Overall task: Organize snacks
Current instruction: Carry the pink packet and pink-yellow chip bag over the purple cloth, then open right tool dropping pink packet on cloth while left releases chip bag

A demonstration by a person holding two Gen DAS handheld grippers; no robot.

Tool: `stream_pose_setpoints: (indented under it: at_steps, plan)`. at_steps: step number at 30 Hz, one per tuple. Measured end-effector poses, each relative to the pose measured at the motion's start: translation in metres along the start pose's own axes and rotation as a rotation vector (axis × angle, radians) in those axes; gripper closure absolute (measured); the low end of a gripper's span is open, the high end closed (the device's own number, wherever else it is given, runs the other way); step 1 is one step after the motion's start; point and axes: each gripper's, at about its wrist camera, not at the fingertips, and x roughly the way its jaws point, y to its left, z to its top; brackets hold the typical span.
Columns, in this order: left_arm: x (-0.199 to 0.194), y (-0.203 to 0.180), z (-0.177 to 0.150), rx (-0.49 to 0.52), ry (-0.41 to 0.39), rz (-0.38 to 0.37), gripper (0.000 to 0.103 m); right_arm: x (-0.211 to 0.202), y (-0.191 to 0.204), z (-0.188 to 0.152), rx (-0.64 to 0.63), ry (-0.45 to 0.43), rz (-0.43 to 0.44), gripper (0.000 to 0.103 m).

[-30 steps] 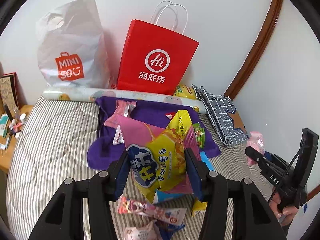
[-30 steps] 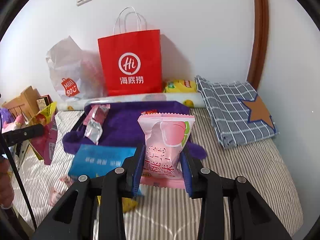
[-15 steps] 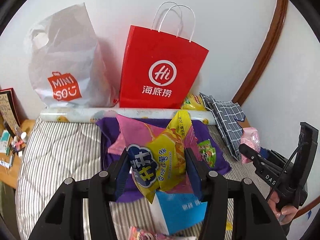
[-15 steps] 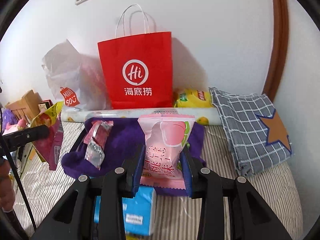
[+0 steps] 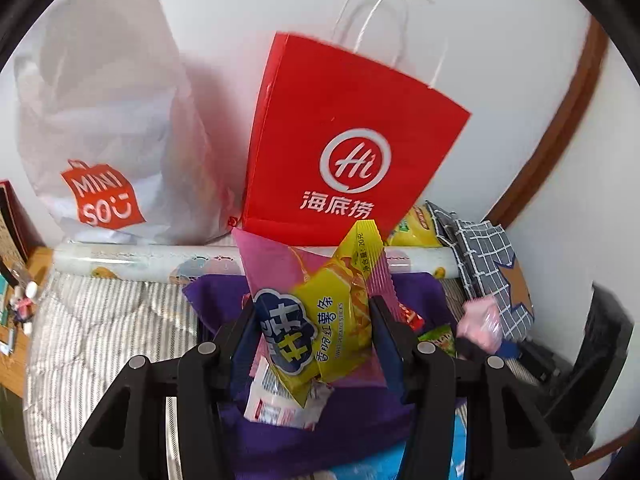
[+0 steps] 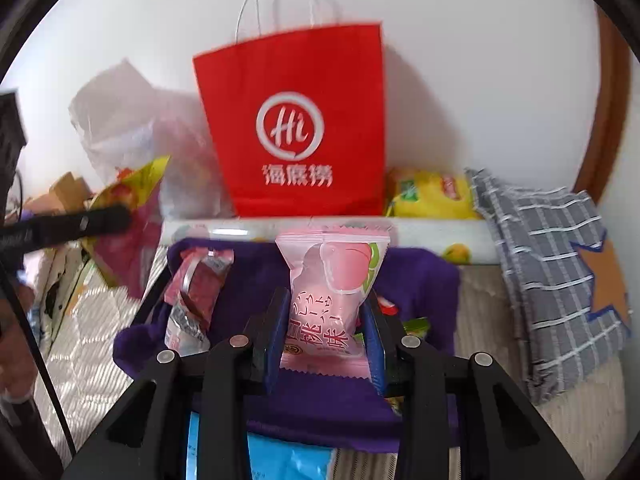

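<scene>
My left gripper (image 5: 314, 320) is shut on a yellow and pink sweet potato stick bag (image 5: 320, 320) and holds it up in front of the red paper bag (image 5: 344, 148). My right gripper (image 6: 326, 312) is shut on a pink peach candy packet (image 6: 332, 300) above the purple cloth (image 6: 272, 280). The red paper bag (image 6: 296, 120) stands upright against the wall. The left gripper with its bag shows at the left of the right wrist view (image 6: 120, 216). The right gripper's pink packet shows blurred at the right of the left wrist view (image 5: 480, 320).
A white plastic bag (image 5: 104, 140) stands left of the red bag. A patterned roll (image 5: 152, 260) lies along the wall. A checked cloth (image 6: 560, 280) and a yellow packet (image 6: 432, 196) lie at the right. A red-silver snack (image 6: 196, 292) and a blue packet (image 6: 288, 460) lie on the striped bed (image 5: 100, 340).
Both grippers have moved forward and up toward the red paper bag, each still holding its snack. The red bag now looks larger and closer in both views.
</scene>
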Motion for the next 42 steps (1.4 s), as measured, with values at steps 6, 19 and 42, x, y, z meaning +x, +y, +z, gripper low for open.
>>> stream_pose_setpoints:
  at_steps: [6, 19, 42]
  plan:
    - [0.031, 0.01, -0.003, -0.005, 0.064, 0.014, 0.053, 0.028, -0.001, -0.014, -0.01, 0.078, 0.028, 0.067]
    - [0.066, 0.004, -0.023, 0.038, 0.181, 0.047, 0.052, 0.046, -0.007, -0.026, -0.008, 0.161, 0.068, 0.067]
    - [0.061, -0.01, -0.022, 0.075, 0.196, -0.002, 0.039, 0.027, -0.005, -0.023, -0.001, 0.091, 0.082, 0.038]
